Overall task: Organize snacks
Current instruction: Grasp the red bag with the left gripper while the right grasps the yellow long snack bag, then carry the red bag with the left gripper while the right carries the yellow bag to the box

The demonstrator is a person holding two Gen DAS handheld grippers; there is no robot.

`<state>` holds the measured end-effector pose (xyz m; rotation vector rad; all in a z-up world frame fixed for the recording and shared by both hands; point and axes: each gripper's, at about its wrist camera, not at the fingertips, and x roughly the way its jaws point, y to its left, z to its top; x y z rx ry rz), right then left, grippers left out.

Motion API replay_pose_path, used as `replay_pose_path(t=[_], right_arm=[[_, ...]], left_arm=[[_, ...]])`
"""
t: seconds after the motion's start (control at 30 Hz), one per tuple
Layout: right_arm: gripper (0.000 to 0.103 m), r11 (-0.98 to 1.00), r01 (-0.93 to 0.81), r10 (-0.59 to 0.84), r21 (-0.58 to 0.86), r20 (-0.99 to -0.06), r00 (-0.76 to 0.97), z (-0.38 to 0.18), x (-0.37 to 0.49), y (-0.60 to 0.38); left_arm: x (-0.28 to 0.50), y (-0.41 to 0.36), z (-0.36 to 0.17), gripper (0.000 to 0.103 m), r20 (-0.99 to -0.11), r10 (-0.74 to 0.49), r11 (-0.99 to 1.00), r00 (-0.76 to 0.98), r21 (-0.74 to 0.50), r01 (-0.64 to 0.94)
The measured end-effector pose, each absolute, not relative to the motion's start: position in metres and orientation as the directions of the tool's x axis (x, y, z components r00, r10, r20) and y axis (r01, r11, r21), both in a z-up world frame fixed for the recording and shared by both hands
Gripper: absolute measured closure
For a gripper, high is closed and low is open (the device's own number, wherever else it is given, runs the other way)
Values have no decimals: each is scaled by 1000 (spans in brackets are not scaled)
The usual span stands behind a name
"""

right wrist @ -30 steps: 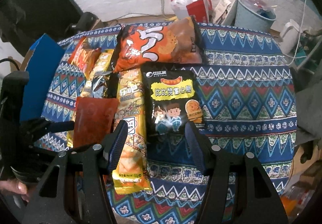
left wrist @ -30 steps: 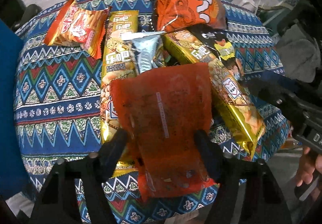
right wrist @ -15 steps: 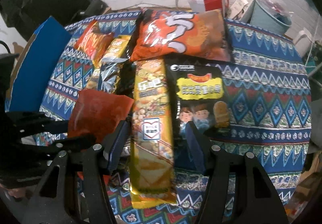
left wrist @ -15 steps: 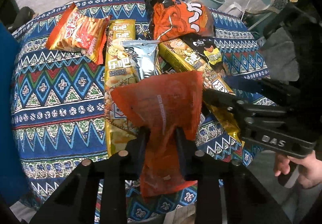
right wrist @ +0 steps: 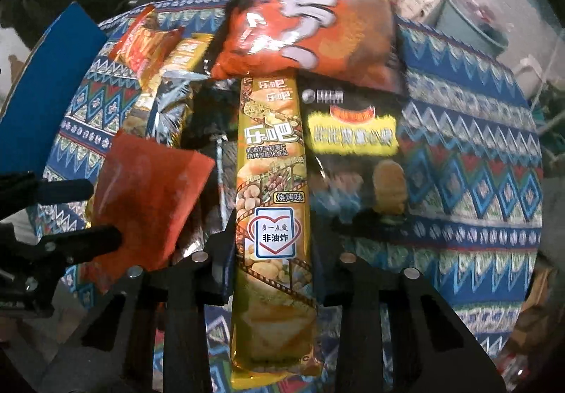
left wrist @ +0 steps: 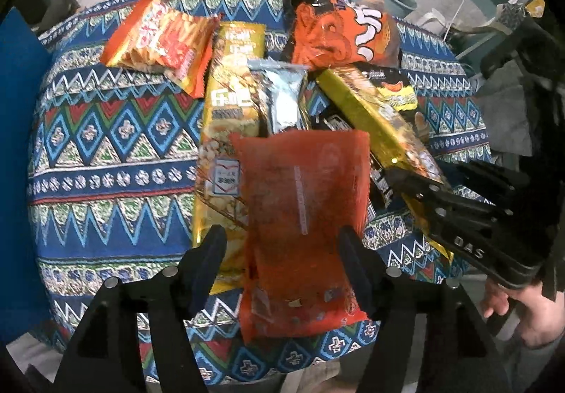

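The tabletop [left wrist: 106,160] has a bright zigzag cloth on it. The snacks lie in a heap in the middle. The right side and the near left side of the cloth are bare, so there is room there to lay things out. The near edge is close to both claws.

The biggest snack is the big orange bag [right wrist: 310,40], at the far side. Just in front of it, to the right, lies the black bag [right wrist: 353,146].

Next is the long yellow packet [right wrist: 272,181]. It points from near to far, and its near end sticks out over the near edge of the tabletop. The right claw [right wrist: 279,244] looks squeezed on it, one finger on each long side. I think it can be pulled straight back.

The red pouch [left wrist: 303,202] is smaller. It lies on the heap's near left, partly on another yellow packet [left wrist: 229,103]. The left claw [left wrist: 282,251] is spread wide around it, not squeezing.
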<state>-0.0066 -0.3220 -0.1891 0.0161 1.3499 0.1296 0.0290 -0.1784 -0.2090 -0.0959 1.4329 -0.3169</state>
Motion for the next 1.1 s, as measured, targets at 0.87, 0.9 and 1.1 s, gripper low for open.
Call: replay_pose_path(t=[0.87, 0.9, 1.1], right_arm=[[72, 995, -75, 87, 71, -967, 240, -200, -1, -320], [72, 994, -73, 91, 76, -965, 244, -198, -1, -320], [72, 992, -73, 121, 105, -956, 268, -181, -7, -321]], left_arm=[[10, -233, -222, 64, -969, -156, 935, 191, -82, 345], [11, -229, -223, 65, -969, -170, 936, 180, -101, 338], [10, -207, -214, 69, -961, -221, 932, 169, -157, 327]])
